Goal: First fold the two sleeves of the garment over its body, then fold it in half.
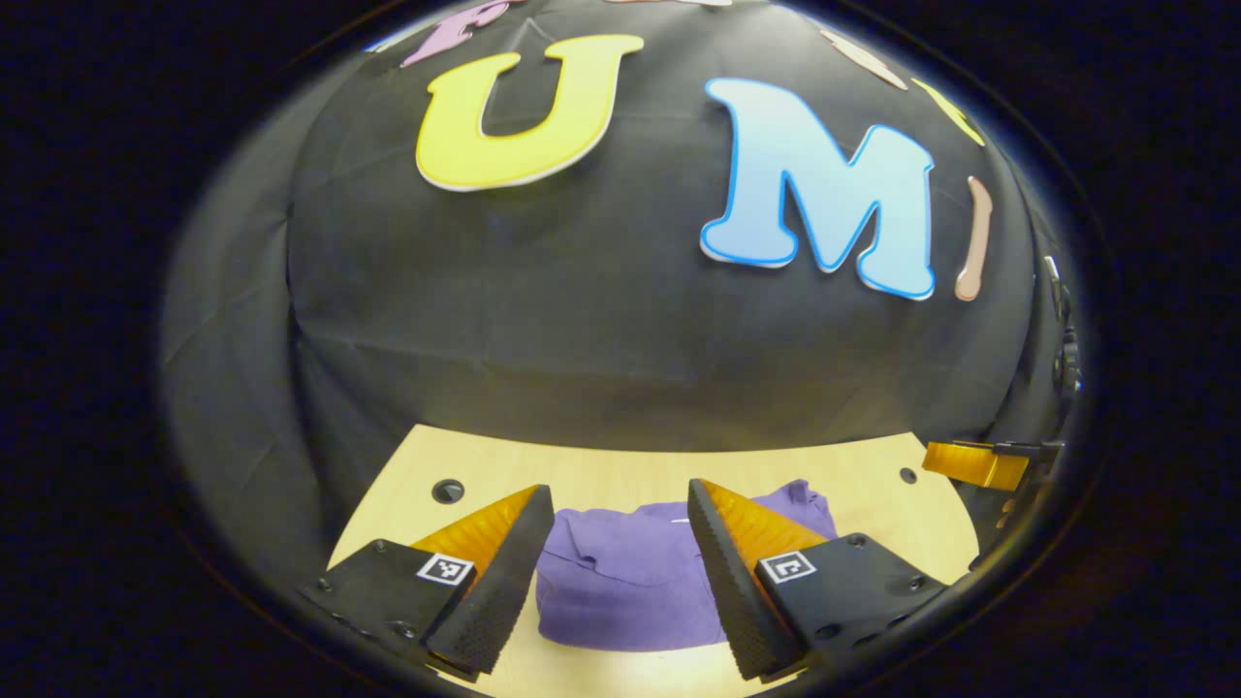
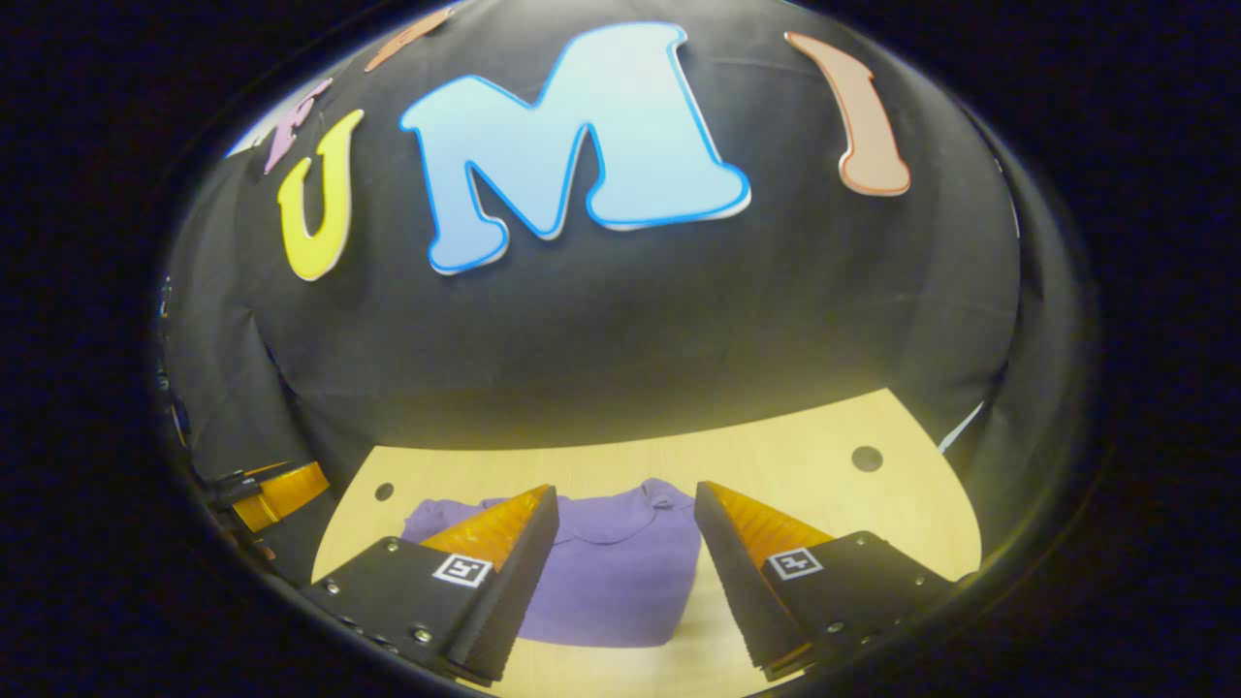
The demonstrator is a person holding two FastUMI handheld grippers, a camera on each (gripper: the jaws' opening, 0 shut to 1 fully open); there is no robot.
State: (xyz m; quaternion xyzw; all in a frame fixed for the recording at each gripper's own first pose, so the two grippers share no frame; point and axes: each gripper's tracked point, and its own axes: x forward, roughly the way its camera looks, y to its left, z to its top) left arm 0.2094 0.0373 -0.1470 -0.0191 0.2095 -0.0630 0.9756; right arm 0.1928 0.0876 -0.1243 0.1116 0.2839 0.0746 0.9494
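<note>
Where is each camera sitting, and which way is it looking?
Left gripper view: rides on the left gripper, looking forward between its open fingers at the purple garment on the wooden table; the other gripper peeks in at the right.
Right gripper view: rides on the right gripper, fingers open, facing the garment too; the other gripper peeks in at the left.
Shared: the garment, the table and the booth wall.

The left gripper [image 1: 620,572] is hovering at the bottom of the left gripper view, fingers spread wide, gripping nothing. The right gripper [image 2: 625,572] is hanging likewise at the bottom of the right gripper view, fingers parted and empty.
</note>
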